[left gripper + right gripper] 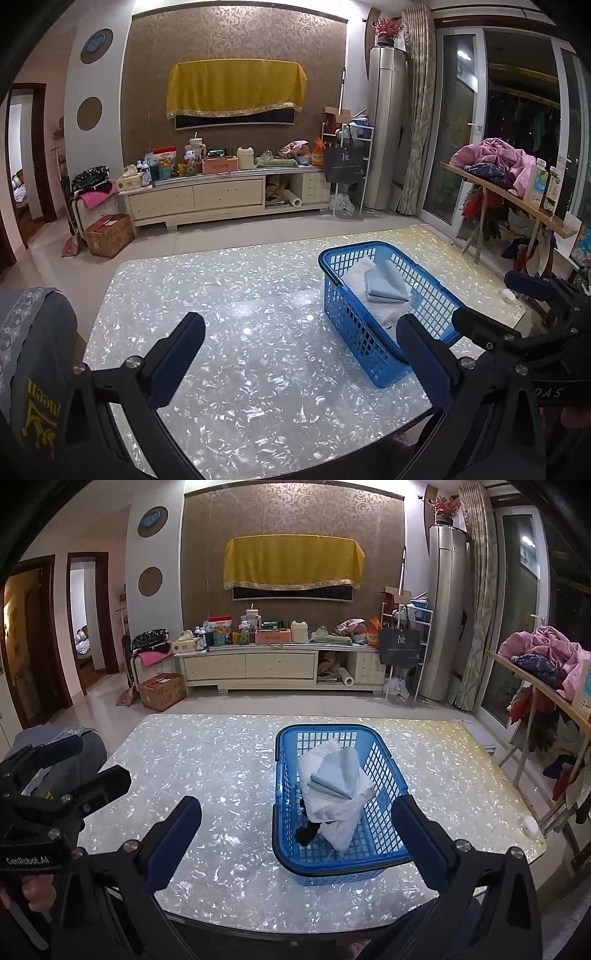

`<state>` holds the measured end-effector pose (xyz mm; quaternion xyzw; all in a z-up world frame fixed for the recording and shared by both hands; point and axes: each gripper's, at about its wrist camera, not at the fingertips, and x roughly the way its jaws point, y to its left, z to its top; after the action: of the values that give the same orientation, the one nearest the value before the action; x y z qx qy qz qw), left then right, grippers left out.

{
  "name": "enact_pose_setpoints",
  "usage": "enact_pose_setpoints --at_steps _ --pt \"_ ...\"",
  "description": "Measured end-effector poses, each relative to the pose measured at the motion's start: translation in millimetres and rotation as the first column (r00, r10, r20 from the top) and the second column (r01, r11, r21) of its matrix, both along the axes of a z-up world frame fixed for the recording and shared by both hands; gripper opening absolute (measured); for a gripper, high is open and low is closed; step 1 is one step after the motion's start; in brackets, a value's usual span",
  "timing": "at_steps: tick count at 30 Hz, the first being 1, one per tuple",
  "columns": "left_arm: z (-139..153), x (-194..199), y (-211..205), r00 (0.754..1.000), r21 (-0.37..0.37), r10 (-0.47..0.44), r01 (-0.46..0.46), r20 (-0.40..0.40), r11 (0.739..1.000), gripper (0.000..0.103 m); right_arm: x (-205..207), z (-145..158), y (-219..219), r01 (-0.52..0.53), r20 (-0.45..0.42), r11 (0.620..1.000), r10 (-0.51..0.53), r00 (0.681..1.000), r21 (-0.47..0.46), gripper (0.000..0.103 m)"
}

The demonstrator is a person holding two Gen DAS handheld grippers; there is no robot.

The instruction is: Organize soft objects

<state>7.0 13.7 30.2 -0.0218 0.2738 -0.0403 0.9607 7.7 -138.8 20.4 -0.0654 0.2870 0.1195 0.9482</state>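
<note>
Hovering wide open, both: left gripper [301,354], right gripper [295,834]. Lying ahead in basket [284,834]: folded cloth [338,773] (light, limp, likely sagging); pinching 1 folded edge.

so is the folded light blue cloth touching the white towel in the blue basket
Touching. In the right wrist view the folded light blue cloth lies directly on the white fluffy towel inside the blue plastic basket, no gap between them.

- Left gripper [301,354]: jaws spread wide, nothing between them, held level and facing forward.
- Right gripper [295,838]: jaws likewise wide apart and empty, held just beside the left one.
</note>
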Motion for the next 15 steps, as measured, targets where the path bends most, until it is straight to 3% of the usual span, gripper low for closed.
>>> enact_pose_setpoints --at_steps 15 --pt "-1.1 -2.8 0.3 1.0 -0.03 -0.02 0.02 -0.005 0.999 0.103 -3.2 1.0 -0.2 -0.002 0.004 1.0 0.002 1.0 0.007 0.103"
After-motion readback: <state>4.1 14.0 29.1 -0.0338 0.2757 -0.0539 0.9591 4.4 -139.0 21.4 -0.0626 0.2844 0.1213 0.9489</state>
